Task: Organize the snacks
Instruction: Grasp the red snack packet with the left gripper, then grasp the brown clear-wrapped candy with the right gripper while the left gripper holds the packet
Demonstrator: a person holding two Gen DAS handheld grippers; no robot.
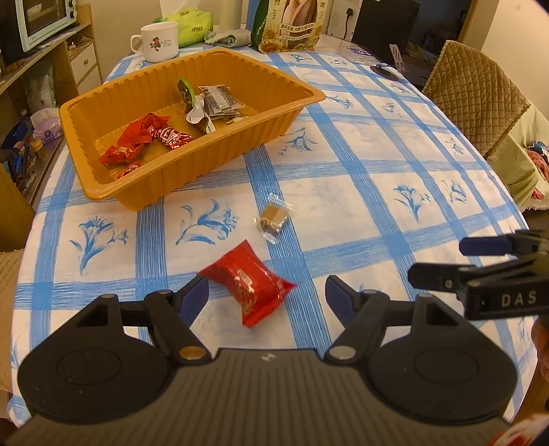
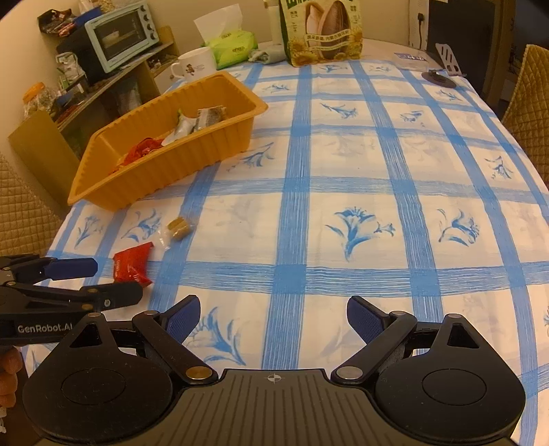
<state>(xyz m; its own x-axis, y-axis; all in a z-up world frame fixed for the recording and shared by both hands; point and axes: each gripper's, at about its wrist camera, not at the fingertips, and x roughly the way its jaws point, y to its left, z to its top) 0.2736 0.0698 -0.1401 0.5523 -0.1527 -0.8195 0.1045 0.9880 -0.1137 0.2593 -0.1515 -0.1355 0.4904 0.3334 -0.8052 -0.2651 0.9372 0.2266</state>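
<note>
**Two snacks lie loose on the table, the rest in the orange tray**

The left gripper [image 1: 267, 291] hangs low over the near edge of the table [image 1: 360, 164], its jaws spread wide and holding nothing. A red snack packet [image 1: 248, 284] lies on the blue-checked cloth between the two blue fingers; its left corner sits just beside the left finger [image 1: 194, 295], though contact cannot be told. A little farther in from that edge lies a small brown snack in clear wrap [image 1: 272, 218], apart from the red packet.

The orange tray [image 1: 103, 106] stands toward the far left corner of the table. Inside it, red-wrapped sweets [image 1: 151, 135] gather at its near end and grey and green packets [image 1: 206, 101] at its far end.

The right gripper [image 2: 273, 314] hovers over bare cloth near the same near edge, to the right of the left one, jaws wide apart and empty.

Along the far edge stand a white mug [image 1: 158, 37], a green tissue pack [image 1: 187, 22] and a sunflower seed bag [image 1: 291, 24].
</note>
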